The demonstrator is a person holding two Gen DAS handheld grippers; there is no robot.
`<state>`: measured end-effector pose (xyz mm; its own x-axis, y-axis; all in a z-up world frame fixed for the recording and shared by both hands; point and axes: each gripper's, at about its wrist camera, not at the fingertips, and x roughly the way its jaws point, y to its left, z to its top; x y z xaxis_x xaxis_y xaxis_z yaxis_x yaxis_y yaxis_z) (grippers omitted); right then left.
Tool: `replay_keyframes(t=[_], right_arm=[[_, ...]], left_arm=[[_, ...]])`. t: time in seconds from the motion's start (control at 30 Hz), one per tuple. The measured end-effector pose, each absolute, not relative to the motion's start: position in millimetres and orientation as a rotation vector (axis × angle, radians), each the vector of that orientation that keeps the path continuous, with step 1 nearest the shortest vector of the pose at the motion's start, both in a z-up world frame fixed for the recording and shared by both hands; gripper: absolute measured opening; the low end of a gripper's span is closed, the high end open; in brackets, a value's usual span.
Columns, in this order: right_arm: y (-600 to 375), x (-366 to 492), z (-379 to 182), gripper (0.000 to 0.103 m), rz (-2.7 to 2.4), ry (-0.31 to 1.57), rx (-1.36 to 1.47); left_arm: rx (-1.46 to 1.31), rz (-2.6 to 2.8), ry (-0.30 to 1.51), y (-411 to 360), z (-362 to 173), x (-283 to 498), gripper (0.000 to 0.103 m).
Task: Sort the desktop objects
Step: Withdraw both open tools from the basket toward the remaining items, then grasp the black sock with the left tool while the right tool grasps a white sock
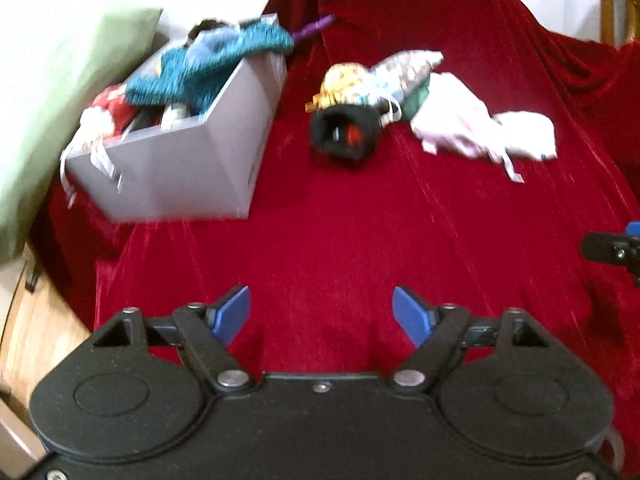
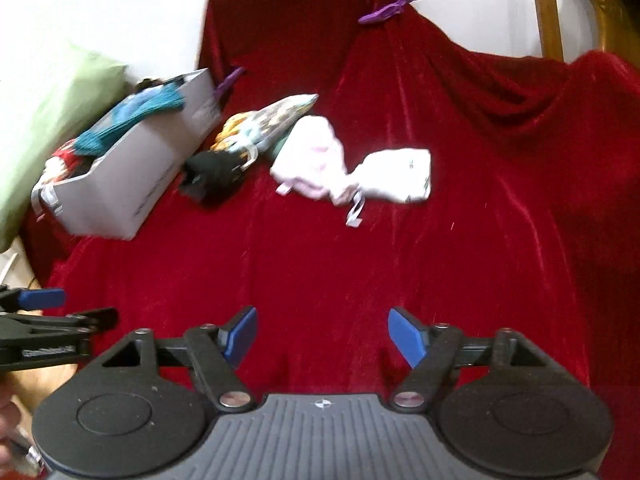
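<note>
Red cloth [image 1: 340,240] covers surface, white wall behind. Grey box [image 1: 192,168] (stuffed full) at left edge. Wide bare cloth in front. Left gripper [image 1: 321,314] and right gripper [image 2: 322,334] both open, empty.

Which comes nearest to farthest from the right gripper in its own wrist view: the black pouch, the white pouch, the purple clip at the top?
From the right gripper, open over bare red cloth:
1. White pouch, ahead, slightly right.
2. Black pouch, ahead left, beside the grey box; close to the white one, hard to rank.
3. Purple clip, top, clearly farthest.
</note>
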<state>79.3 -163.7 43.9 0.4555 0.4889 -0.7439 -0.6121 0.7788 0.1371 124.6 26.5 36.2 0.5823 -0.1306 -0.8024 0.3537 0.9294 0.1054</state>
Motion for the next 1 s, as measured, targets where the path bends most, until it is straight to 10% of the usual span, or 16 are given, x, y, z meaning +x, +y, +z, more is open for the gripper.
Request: replay_keyframes(t=[0.7,0.9,1.0], right_arm=[[-88.7,251.0,-9.7,0.077,0.456,0.813,-0.19],[-75.6,229.8,-11.9,0.045,0.471,0.795,-0.305],[-79.8,218.0,-6.5,0.039,0.487,0.78,-0.318]], left_arm=[[0.228,-0.249,0.855,-44.0,-1.7,280.0,0.081],[0.2,-0.272,0.904,-53.5,-11.9,298.3,0.085],[0.169,-0.291,0.911,-53.7,-12.3,303.1,0.069]])
